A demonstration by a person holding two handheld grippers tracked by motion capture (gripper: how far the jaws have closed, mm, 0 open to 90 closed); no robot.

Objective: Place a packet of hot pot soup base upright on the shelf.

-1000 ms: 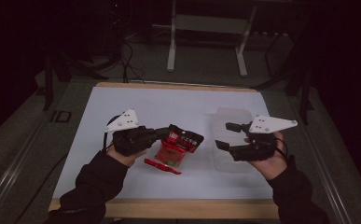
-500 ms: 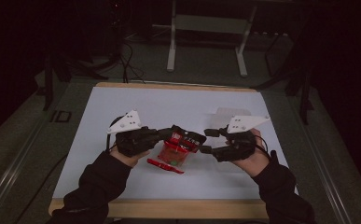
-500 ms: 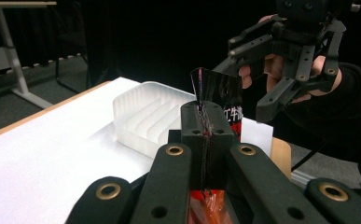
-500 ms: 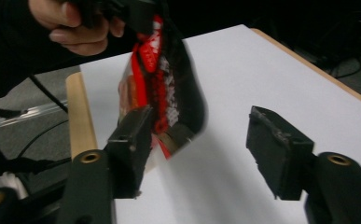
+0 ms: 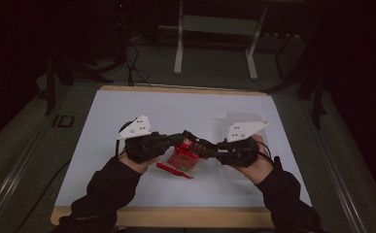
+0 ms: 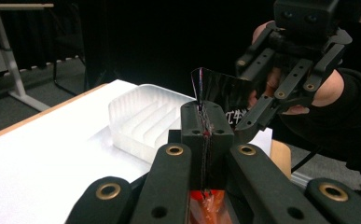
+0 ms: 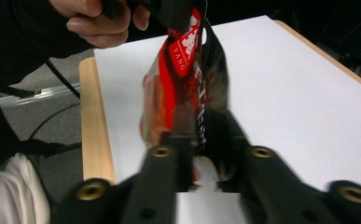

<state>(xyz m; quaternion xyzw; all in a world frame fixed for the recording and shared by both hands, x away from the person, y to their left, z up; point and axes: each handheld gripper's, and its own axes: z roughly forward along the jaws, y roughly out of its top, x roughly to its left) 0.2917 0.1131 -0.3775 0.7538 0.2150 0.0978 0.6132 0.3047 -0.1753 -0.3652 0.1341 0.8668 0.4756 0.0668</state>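
Note:
A red and black snack bag point(image 5: 181, 156) hangs just above the white table between my two grippers. My left gripper point(image 5: 188, 138) is shut on the bag's top edge, and its jaws pinch the foil point(image 6: 205, 121) tightly. My right gripper point(image 5: 201, 146) reaches in from the right, its jaws closed around the bag's side point(image 7: 200, 135); this view is blurred. In the left gripper view one finger of the right gripper point(image 6: 250, 123) lies against the shiny bag point(image 6: 220, 88). The bag point(image 7: 187, 60) hangs upright in the right gripper view.
A clear ribbed plastic tray point(image 5: 234, 121) stands on the white sheet point(image 5: 127, 111) behind the right hand, also seen in the left gripper view point(image 6: 141, 116). A small red strip point(image 5: 174, 171) lies on the table under the bag. The wooden front edge point(image 5: 185, 216) is near.
The right gripper moved left from beside the tray to the bag and closed its jaws around it. The left gripper kept holding the bag, almost still.

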